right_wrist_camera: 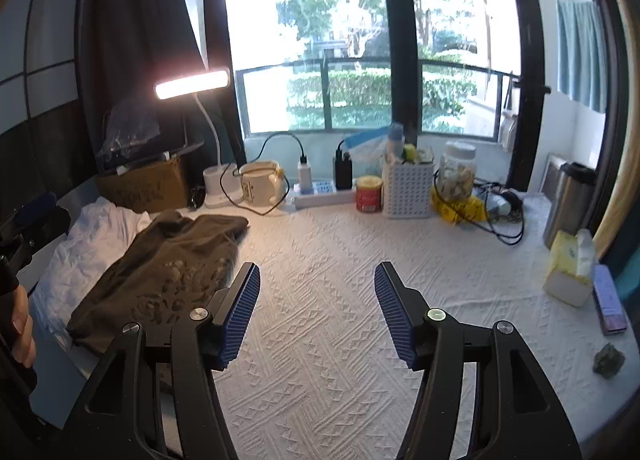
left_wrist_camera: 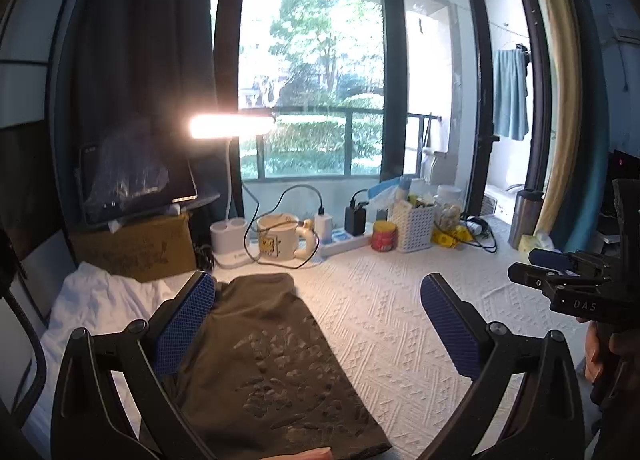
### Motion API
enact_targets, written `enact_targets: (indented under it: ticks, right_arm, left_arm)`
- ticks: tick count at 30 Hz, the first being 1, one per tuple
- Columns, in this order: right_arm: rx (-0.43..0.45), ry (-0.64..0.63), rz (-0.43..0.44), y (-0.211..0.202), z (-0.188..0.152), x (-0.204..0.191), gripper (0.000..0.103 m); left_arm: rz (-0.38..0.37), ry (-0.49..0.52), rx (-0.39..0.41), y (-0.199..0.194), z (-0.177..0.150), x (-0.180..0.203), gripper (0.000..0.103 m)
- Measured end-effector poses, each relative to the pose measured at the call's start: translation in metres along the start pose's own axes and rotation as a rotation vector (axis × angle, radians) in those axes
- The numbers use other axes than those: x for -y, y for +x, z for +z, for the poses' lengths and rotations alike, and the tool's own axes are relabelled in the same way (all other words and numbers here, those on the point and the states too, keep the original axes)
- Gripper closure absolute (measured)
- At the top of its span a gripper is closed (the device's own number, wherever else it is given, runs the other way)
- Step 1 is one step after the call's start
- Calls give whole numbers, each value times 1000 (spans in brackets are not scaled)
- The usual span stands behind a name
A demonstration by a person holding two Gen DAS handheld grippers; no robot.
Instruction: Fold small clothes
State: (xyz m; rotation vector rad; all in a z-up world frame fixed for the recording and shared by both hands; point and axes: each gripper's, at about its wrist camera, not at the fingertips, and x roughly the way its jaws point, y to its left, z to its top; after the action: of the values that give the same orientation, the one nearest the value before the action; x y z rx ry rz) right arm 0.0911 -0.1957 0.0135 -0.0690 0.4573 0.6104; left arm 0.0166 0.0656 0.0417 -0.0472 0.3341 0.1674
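A folded olive-brown garment (left_wrist_camera: 276,356) with a pale print lies on the white textured tablecloth (left_wrist_camera: 400,320), partly over a crumpled white garment (left_wrist_camera: 100,300). My left gripper (left_wrist_camera: 316,316) hovers above it, open, nothing between its blue pads (left_wrist_camera: 188,324). In the right wrist view the brown garment (right_wrist_camera: 168,272) sits left of my right gripper (right_wrist_camera: 316,300), which is open and empty over bare cloth (right_wrist_camera: 320,260). The white garment (right_wrist_camera: 80,252) shows under the brown one. The right gripper's side (left_wrist_camera: 568,280) appears at the right edge of the left wrist view.
Along the window stand a lit desk lamp (left_wrist_camera: 232,126), a cardboard box (left_wrist_camera: 132,248) with a tablet on it, a mug (left_wrist_camera: 276,236), a power strip (right_wrist_camera: 320,196), a red tin (right_wrist_camera: 369,193), a white basket (right_wrist_camera: 408,188), a jar (right_wrist_camera: 458,172) and a steel flask (right_wrist_camera: 568,196). Tissues (right_wrist_camera: 570,268) and a phone (right_wrist_camera: 608,300) lie right.
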Motion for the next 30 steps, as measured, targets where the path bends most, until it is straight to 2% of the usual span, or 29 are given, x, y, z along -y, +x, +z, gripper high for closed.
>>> enact_targets:
  ticks: [14, 24, 30]
  right_arm:
    - [132, -41, -30, -64, 24, -12, 40]
    - [227, -77, -51, -103, 43, -20, 39]
    - [280, -89, -58, -121, 53, -25, 35]
  left_arm:
    - [-3, -5, 120, -47, 24, 4, 1]
    - [54, -11, 172, -70, 43, -1, 1]
    - [78, -50, 190, -79, 49, -11, 1]
